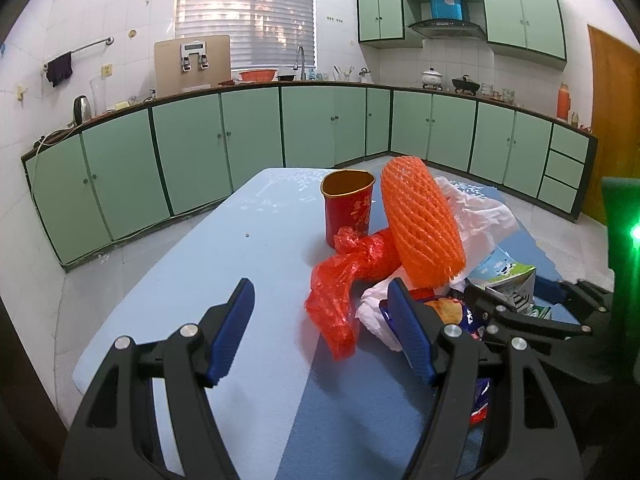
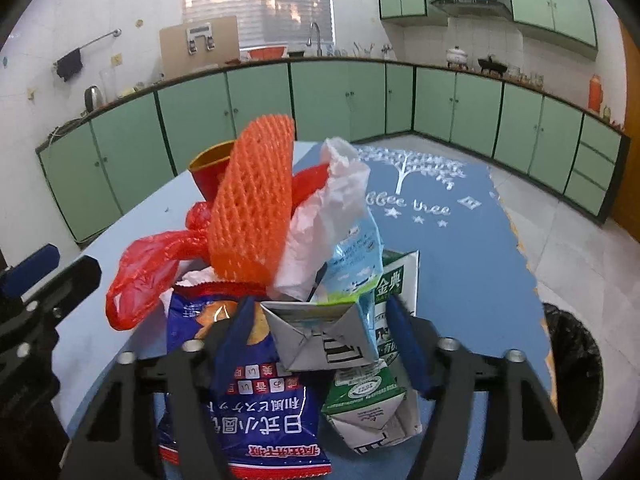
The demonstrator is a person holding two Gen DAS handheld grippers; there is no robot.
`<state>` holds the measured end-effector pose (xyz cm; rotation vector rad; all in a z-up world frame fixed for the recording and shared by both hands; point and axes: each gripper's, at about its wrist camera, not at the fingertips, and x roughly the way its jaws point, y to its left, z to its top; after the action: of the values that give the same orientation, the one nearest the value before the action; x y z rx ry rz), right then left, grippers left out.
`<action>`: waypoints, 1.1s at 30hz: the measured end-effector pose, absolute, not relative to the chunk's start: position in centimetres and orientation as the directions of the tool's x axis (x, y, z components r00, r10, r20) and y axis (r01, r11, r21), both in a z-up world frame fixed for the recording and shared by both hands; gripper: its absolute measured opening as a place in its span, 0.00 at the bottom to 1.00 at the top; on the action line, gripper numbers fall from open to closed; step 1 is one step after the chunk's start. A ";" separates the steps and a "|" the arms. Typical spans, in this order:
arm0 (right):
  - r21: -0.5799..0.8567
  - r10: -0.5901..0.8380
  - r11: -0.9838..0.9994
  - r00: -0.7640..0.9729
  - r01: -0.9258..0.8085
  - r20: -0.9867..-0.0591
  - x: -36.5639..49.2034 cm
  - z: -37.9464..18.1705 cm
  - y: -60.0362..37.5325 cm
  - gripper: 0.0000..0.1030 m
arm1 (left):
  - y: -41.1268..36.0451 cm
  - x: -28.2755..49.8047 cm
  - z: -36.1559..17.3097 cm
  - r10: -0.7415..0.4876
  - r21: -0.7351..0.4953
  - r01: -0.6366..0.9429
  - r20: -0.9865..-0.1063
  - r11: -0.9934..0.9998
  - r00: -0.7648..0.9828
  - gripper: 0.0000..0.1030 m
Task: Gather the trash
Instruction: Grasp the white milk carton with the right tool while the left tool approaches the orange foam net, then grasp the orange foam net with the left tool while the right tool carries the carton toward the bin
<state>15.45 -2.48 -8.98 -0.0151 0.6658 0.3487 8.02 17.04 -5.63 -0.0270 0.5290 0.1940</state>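
Nearest the right gripper (image 2: pixel 320 328), between its spread fingers (image 2: pixel 404 344), a light grey milk carton (image 2: pixel 320 340) lies on the blue surface (image 2: pixel 460 264); its stiff folded end looks the best place to grip. Behind it the crinkly snack bag (image 2: pixel 240 400), red plastic bag (image 2: pixel 140 272) and orange foam net (image 2: pixel 252 200) are soft and light, while the left gripper (image 1: pixel 320 332) is spread wide and empty.

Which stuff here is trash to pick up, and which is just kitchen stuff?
Trash for the job:
- orange foam net
- red plastic bag
- red cup
- white plastic bag
- milk cartons
- blue snack bag
- black bin, where it likely goes

Just lying about:
- kettle
- white pot
- orange flask
- hanging cloth
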 end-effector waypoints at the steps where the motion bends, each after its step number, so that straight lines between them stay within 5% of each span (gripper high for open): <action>1: 0.110 0.321 0.940 0.727 -0.324 -0.607 15.5 -9.0 -2.6 0.52 | 17.0 8.0 -5.6 0.174 0.022 -0.189 -0.504 0.982 0.846 0.65; 22: 0.219 0.281 0.956 0.836 -0.197 -0.472 14.4 -5.0 -13.4 0.49 | 10.8 13.0 -5.4 0.041 -0.016 -0.056 -0.494 0.998 0.869 0.64; 28: 0.242 0.269 0.955 0.841 -0.170 -0.470 15.0 -5.8 -15.4 0.49 | 9.9 15.7 -6.6 0.052 -0.020 -0.074 -0.528 0.997 0.848 0.55; 33: 0.244 0.273 0.954 0.838 -0.174 -0.471 15.2 -6.3 -15.4 0.49 | 9.8 16.8 -7.6 0.033 -0.043 -0.069 -0.559 0.997 0.828 0.29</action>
<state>15.23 -15.43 -6.33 0.1950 0.5259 0.2381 16.78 9.80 -7.55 -0.0622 0.5924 0.0539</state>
